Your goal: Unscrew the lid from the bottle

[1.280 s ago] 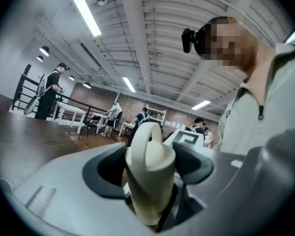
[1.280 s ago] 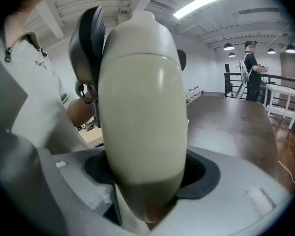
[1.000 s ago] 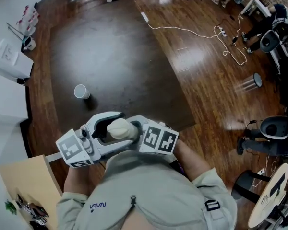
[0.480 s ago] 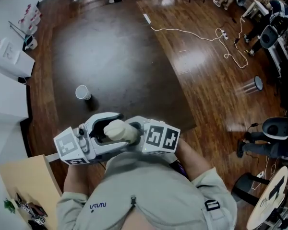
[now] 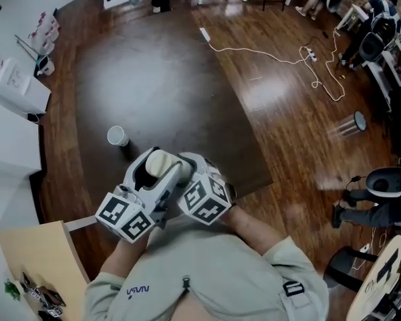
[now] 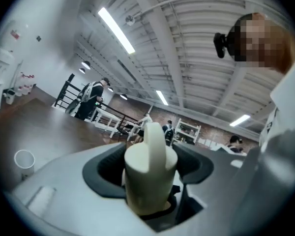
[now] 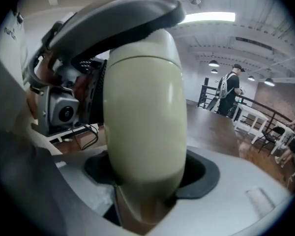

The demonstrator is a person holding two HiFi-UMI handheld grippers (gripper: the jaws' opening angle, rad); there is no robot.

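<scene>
I hold a cream bottle (image 5: 159,163) close to the person's chest, above the near edge of the dark table (image 5: 160,79). The left gripper (image 5: 149,168) is shut on the bottle's lid end (image 6: 150,151), a cream cylinder with a raised fin, which sits between its dark pads (image 6: 105,168). From the other side, the right gripper (image 5: 187,168) is shut on the rounded bottle body (image 7: 145,117). In the right gripper view the left gripper's grey jaw arches over the bottle. Both marker cubes face the head camera.
A white cup (image 5: 117,136) stands on the table's left part. A white box (image 5: 17,85) lies at far left and a wooden board (image 5: 40,259) at lower left. A white cable (image 5: 274,55) runs across the wooden floor, with chairs (image 5: 381,179) at right.
Both grippers, still shut on the bottle, have swung together. Their marker cubes dropped toward the lower left and the jaws now point up the picture. The bottle shifted slightly left.
</scene>
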